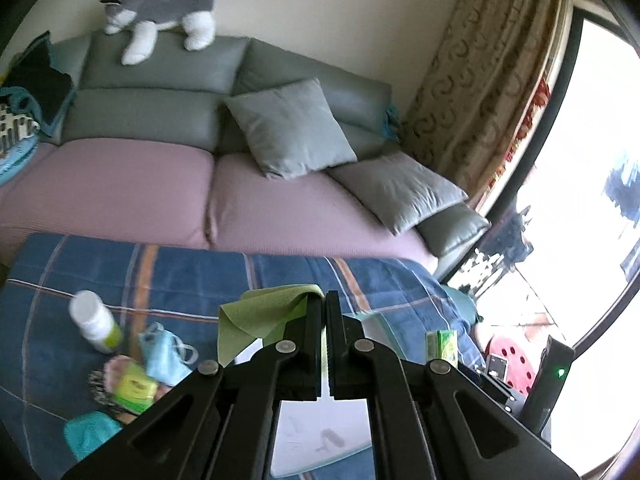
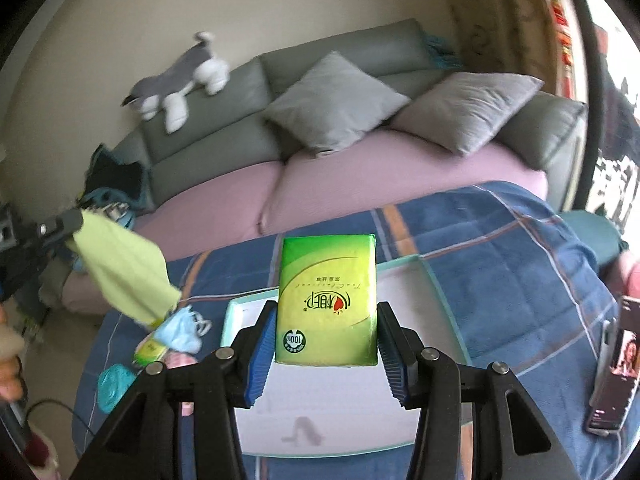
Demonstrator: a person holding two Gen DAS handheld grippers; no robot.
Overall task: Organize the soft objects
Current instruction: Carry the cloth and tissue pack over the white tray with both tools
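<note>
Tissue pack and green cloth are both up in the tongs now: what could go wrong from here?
1. The green cloth is pinched by one edge in the left tongs; its loose end may drag the blue face mask.
2. The tissue pack sticks far beyond the right tongs and could pivot over the white box.

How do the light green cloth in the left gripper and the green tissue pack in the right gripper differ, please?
The light green cloth hangs limp and creased; the green tissue pack keeps a firm rectangular shape. The cloth is plain, the pack glossy and printed. The left gripper is pinched shut on the cloth's edge, while the right gripper spans the pack's sides. Both are green and held off the table.
</note>
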